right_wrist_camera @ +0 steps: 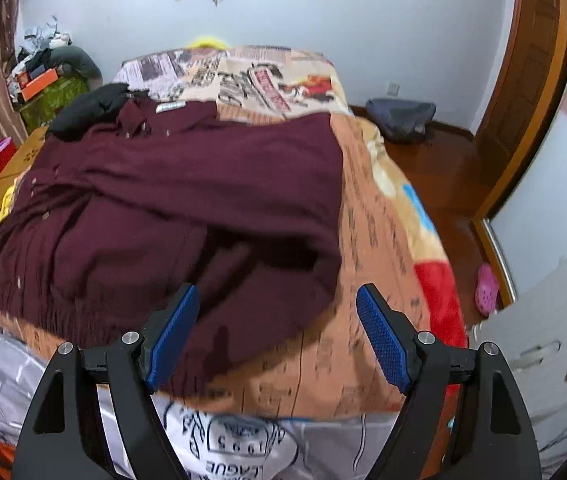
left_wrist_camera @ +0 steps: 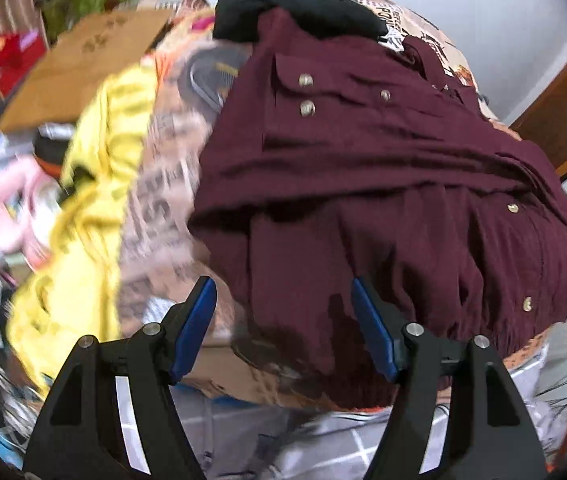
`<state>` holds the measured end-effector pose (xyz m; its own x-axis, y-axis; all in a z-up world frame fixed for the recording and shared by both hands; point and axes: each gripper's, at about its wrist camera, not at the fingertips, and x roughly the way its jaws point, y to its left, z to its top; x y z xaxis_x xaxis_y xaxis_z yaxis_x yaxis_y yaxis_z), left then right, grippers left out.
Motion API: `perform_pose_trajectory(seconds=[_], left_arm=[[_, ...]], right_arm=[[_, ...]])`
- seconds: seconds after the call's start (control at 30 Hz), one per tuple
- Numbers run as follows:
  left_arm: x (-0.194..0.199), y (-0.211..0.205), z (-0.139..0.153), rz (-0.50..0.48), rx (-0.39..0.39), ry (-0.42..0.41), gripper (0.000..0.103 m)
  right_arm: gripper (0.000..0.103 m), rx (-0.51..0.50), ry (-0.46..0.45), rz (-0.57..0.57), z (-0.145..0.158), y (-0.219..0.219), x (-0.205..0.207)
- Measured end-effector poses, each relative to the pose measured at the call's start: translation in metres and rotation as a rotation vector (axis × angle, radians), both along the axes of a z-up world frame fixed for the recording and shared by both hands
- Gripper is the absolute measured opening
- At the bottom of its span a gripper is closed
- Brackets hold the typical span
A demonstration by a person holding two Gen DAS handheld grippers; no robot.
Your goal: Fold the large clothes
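Lying rumpled on the bed (right_wrist_camera: 387,216), the maroon shirt (left_wrist_camera: 383,184) sits just ahead of the left gripper (left_wrist_camera: 283,300) and right gripper (right_wrist_camera: 277,308), both spread apart and empty; soft, light, floppy cloth, best pinched at its gathered hem (right_wrist_camera: 63,316) corners

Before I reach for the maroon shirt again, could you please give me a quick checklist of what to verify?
1. Left gripper jaws open: ok.
2. Right gripper jaws open: ok.
3. Both grippers free of cloth: ok.
4. Maroon shirt lies flat: not ok, rumpled with folds across it.
5. Black garment clear of the shirt: not ok, it touches the collar end.
6. Hem edge reachable near the jaws: ok.
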<state>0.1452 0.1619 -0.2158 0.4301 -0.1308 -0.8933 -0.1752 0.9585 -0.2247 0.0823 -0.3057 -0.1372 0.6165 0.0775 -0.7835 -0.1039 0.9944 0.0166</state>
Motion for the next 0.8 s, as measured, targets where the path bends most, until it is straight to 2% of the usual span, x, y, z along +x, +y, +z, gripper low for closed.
perform_pose_trajectory(seconds=[0.17,0.37,0.43,0.5,0.7,0.8], left_arm=[[-0.003,-0.002,-0.015,0.017,-0.156,-0.014,0.069],[-0.003,-0.005,-0.024,0.039,-0.223,-0.006,0.069],[-0.006,0.0,-0.027,0.048,-0.276,0.0,0.069],[-0.012,0.005,-0.03,0.058,-0.321,0.01,0.069],[-0.025,0.015,-0.048,0.107,-0.541,0.047,0.07],[-0.023,0.013,-0.046,0.087,-0.575,0.038,0.071]], right_arm=[[0.078,0.125,0.094,0.01,-0.023,-0.003,-0.002],[0.078,0.253,0.189,0.034,-0.048,0.005,0.004],[0.078,0.311,0.203,0.046,-0.051,0.009,0.007],[0.076,0.326,0.2,0.052,-0.052,0.014,0.008],[0.064,0.331,0.15,0.06,-0.048,0.027,0.011],[0.05,0.366,0.146,0.044,-0.047,0.026,0.016]])
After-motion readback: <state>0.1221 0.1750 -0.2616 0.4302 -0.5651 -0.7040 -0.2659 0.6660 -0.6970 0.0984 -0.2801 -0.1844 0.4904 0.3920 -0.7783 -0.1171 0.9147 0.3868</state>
